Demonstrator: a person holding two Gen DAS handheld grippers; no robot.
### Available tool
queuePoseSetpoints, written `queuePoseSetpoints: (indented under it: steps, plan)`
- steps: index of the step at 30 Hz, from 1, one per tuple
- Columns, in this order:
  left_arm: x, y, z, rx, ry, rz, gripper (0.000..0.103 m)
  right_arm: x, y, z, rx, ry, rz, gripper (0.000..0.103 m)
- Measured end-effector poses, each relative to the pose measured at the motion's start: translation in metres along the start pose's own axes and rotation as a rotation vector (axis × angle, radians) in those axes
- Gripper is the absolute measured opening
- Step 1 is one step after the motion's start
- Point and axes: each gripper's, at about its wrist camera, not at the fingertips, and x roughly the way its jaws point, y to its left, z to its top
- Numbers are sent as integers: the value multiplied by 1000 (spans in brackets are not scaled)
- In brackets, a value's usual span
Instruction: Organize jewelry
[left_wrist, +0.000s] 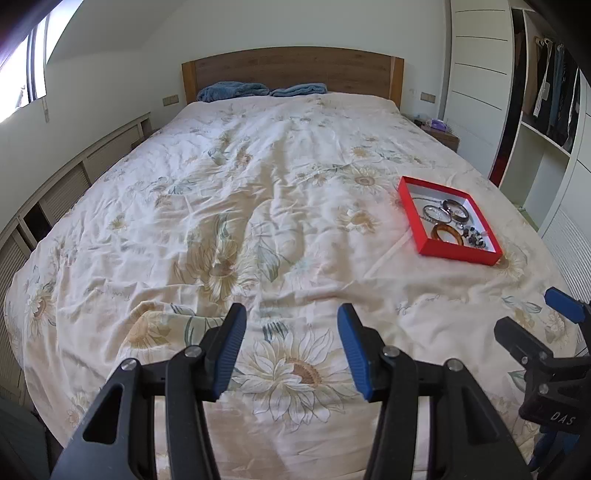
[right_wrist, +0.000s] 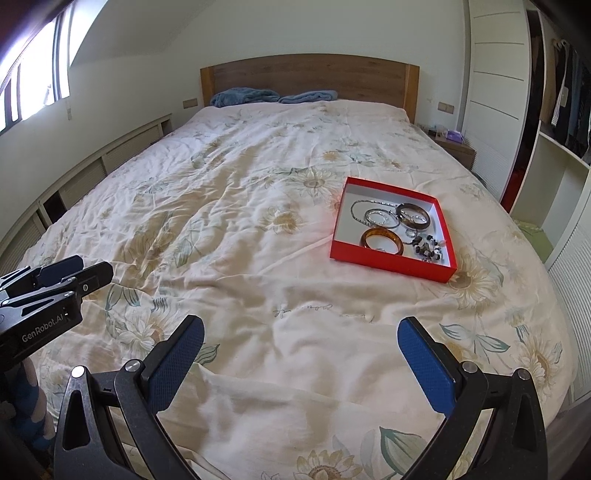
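Bed (right_wrist: 258, 229) with rumpled sunflower-print quilt, red tray (right_wrist: 388, 264) of jewelry flat on quilt right of bed centre, blue pillows (right_wrist: 273, 96) against headboard, far behind tray

Daylight floods in from the window (right_wrist: 33, 70) to the left of the bed (right_wrist: 258, 221), where the glass is blown out white. The quilt is evenly bright, with soft shadows lying in its wrinkles. A faint red glow tints the fabric beside the red tray (right_wrist: 391, 264). Straight walls bow at the edges, the corners go dark, and the nearest quilt looks slightly smeared.
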Motion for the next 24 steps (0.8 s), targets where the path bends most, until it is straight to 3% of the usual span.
queuePoseSetpoints:
  steps: [24]
  plan:
    - [19,6,-5,-12,27,-6,49,32,-5,-4,15,62,-30,103]
